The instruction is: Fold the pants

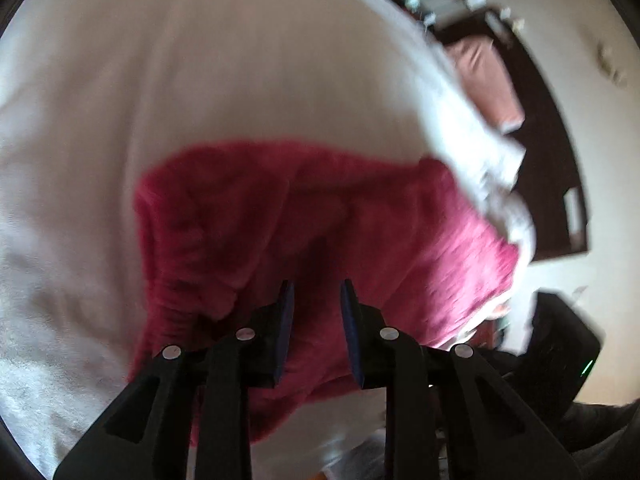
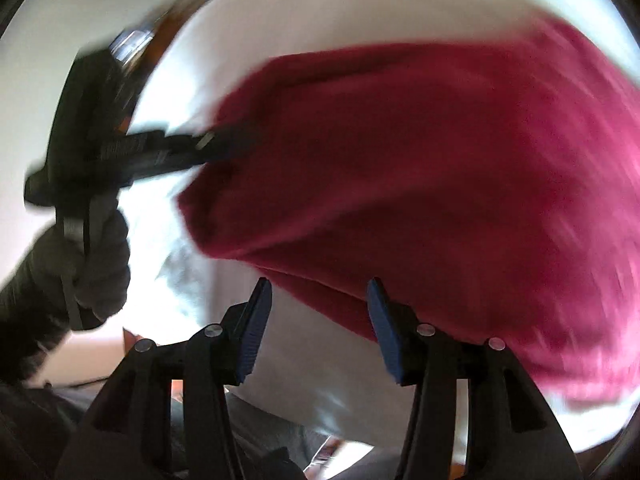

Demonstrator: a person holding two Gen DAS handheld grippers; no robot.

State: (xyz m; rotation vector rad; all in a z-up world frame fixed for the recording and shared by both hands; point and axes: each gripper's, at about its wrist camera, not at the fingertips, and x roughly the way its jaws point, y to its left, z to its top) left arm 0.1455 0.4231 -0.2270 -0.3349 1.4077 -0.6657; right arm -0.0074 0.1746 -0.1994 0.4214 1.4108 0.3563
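The crimson pants (image 1: 320, 216) lie bunched on a white sheet (image 1: 160, 80); their gathered waistband shows at the left in the left wrist view. My left gripper (image 1: 316, 292) is open just above the fabric, nothing between its blue pads. In the right wrist view the pants (image 2: 420, 160) fill the right half, blurred by motion. My right gripper (image 2: 320, 292) is open and empty over the pants' near edge. The left gripper (image 2: 212, 144) also shows there, its tips at the pants' left edge, held by a gloved hand (image 2: 92, 264).
The white sheet's edge (image 1: 460, 120) runs down the right in the left wrist view. Beyond it is pale floor (image 1: 580, 20) with a dark wooden piece of furniture (image 1: 540, 128) holding a pink cushion (image 1: 484, 80). A black object (image 1: 568, 344) sits low right.
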